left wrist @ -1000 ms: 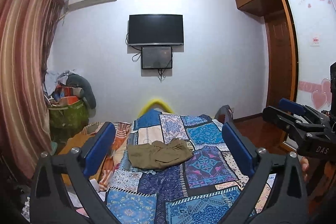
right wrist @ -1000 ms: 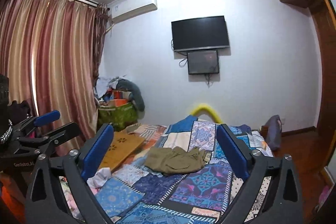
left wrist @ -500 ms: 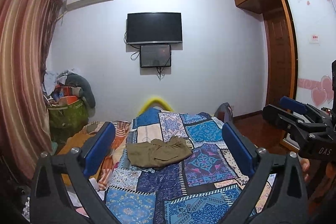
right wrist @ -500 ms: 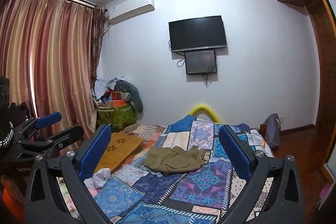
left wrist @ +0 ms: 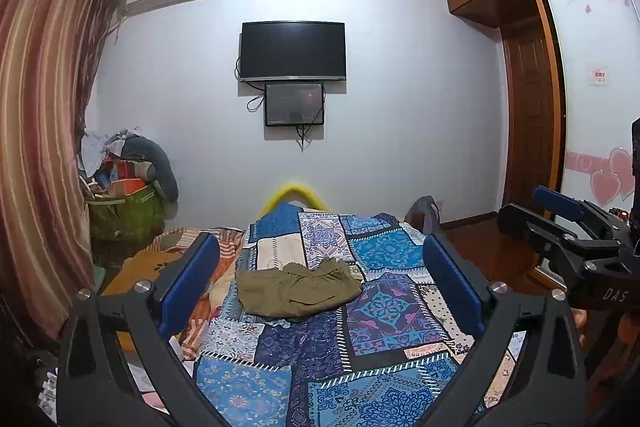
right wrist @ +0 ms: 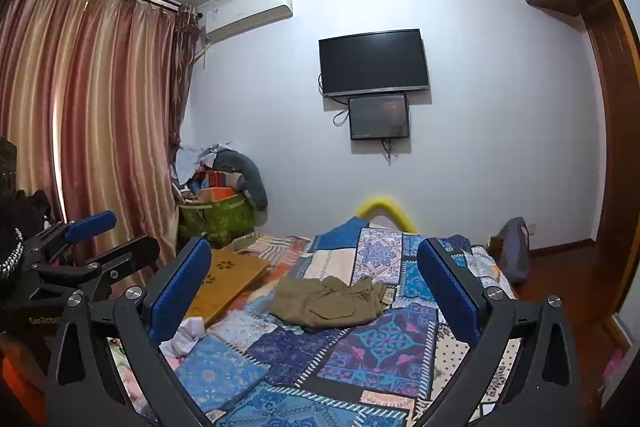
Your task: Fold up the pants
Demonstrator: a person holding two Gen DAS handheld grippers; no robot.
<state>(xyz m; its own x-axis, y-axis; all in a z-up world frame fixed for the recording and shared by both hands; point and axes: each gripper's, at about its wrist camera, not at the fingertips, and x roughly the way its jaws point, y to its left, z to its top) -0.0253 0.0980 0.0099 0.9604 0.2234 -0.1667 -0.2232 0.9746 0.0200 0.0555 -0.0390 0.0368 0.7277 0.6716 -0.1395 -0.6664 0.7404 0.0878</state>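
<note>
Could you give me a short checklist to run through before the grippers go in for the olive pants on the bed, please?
1. Left gripper open and empty: ok; its jaws stand wide apart, nothing between them.
2. Right gripper open and empty: ok, likewise.
3. Olive pants in view of both cameras: ok; they lie on the patchwork quilt ahead of both grippers.
4. Pants flat and ready to fold: not ok; they are rumpled in a heap.
5. Waistband and leg ends identified: cannot tell from the bunched cloth.
6. Quilt around the pants free of other things: ok; the wooden board lies apart, to the left.
</note>
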